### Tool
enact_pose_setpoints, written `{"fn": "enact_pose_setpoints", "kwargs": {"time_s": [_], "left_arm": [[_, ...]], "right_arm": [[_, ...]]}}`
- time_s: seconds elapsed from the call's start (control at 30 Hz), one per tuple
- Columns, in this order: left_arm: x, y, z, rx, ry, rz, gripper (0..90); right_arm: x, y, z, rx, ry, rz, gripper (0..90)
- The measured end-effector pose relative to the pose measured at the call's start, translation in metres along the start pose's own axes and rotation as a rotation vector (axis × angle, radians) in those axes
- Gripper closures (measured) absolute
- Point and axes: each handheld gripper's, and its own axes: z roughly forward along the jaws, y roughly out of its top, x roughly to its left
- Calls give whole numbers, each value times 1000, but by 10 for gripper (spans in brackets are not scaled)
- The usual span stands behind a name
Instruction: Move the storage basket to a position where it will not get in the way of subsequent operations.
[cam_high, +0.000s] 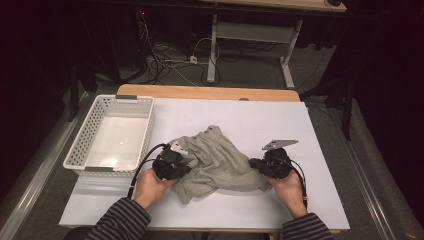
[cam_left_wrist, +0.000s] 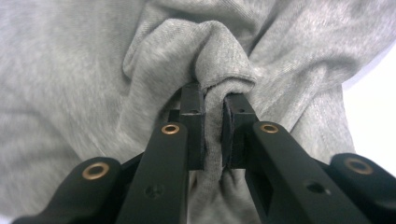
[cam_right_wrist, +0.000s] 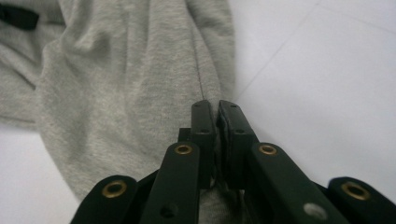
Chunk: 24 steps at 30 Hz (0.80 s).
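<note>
Table (cam_high: 320, 200) with white cover carries a white basket (cam_high: 145, 131) at its left and a crumpled grey garment (cam_high: 220, 162) in the middle, near the person's edge. The left gripper (cam_left_wrist: 214, 100) is closed on a bunched fold at the garment's left side. The right gripper (cam_right_wrist: 217, 109) is closed on a thin edge at its right side.
</note>
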Motion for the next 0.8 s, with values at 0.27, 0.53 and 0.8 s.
{"fn": "enact_pose_setpoints", "kwargs": {"time_s": [0.27, 0.53, 0.8], "left_arm": [[8, -21, -22, -29, 18, -33, 786], [12, -26, -15, -64, -11, -65, 657], [9, -23, -10, -74, 21, -52, 494]], "right_arm": [[28, -1, 14, 52, 45, -67, 852], [38, 1, 23, 66, 45, -110, 813], [23, 26, 18, -8, 10, -76, 746]]}}
